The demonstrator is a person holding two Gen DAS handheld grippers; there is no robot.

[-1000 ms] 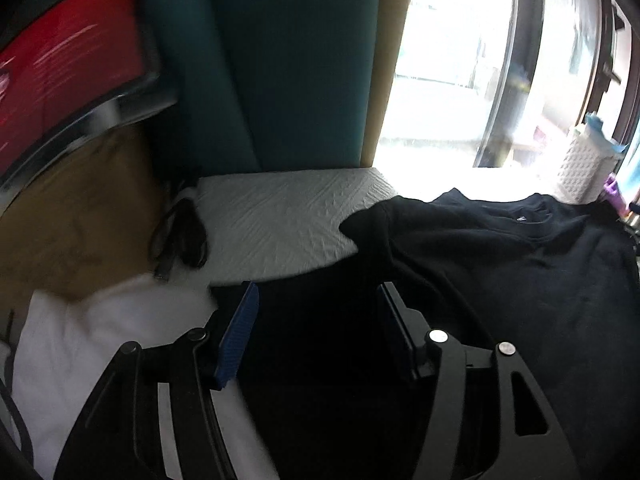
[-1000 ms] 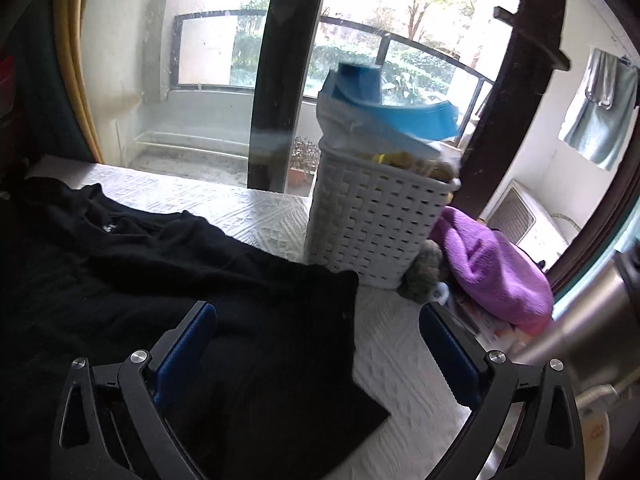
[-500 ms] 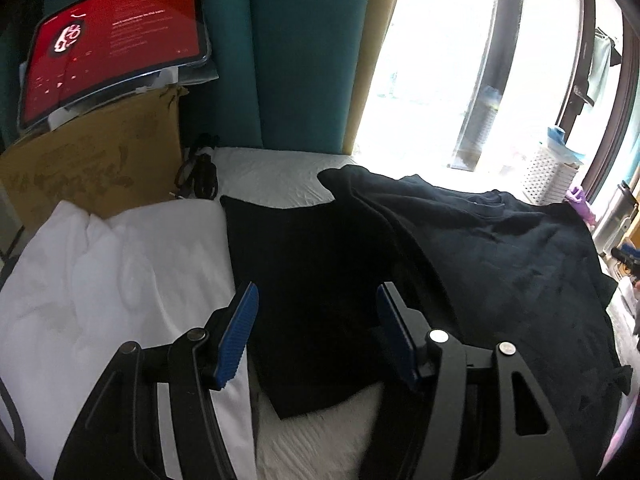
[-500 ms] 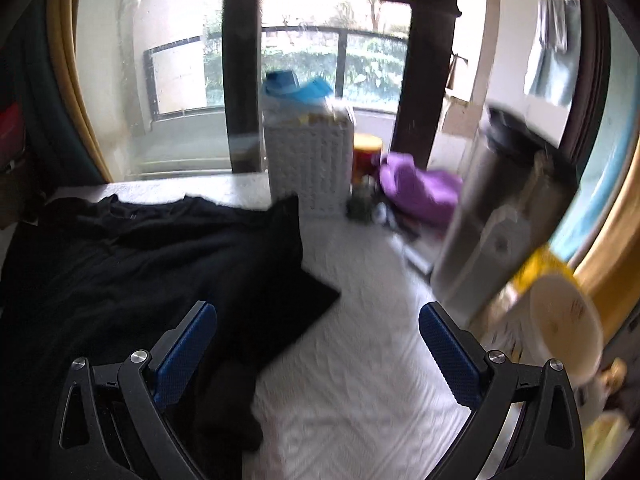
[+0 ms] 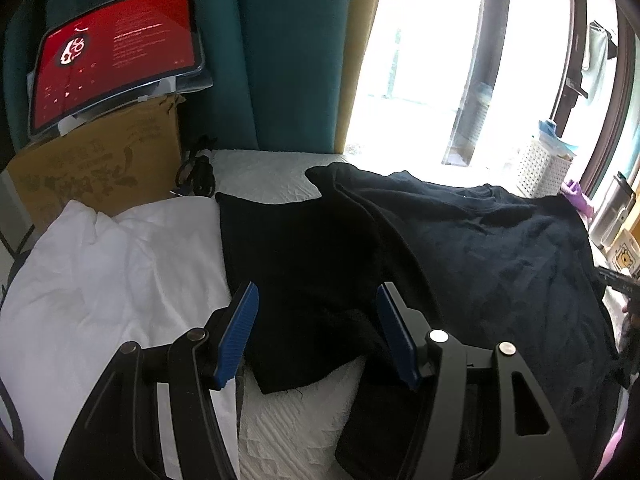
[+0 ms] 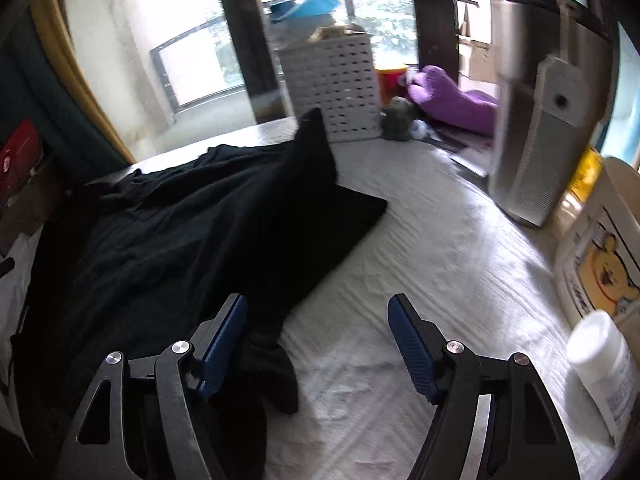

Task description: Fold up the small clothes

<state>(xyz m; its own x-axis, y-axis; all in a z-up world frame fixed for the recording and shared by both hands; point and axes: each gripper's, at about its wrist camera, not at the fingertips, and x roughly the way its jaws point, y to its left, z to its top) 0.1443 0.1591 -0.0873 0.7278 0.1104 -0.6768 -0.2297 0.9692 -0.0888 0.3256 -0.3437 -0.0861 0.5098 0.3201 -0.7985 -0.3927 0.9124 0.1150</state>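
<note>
A black T-shirt (image 5: 460, 248) lies spread on the white quilted surface (image 5: 288, 432), its left sleeve folded in over the body. It also shows in the right wrist view (image 6: 192, 220) with its right sleeve lying out flat. My left gripper (image 5: 316, 332) is open and empty above the shirt's lower left part. My right gripper (image 6: 316, 344) is open and empty above the shirt's right lower edge and the bare surface (image 6: 420, 240).
A white cloth (image 5: 112, 280) lies left of the shirt. A cardboard box (image 5: 96, 168) with a red-screened tablet (image 5: 116, 52) stands behind it. A white basket (image 6: 332, 88), purple cloth (image 6: 448, 96), grey appliance (image 6: 552, 132), carton (image 6: 600, 248) and white bottle (image 6: 604, 364) line the right side.
Both grippers have pulled back and up from the shirt, so more of it shows. The right gripper's jaws have narrowed somewhat but stay open. The right view has swung right.
</note>
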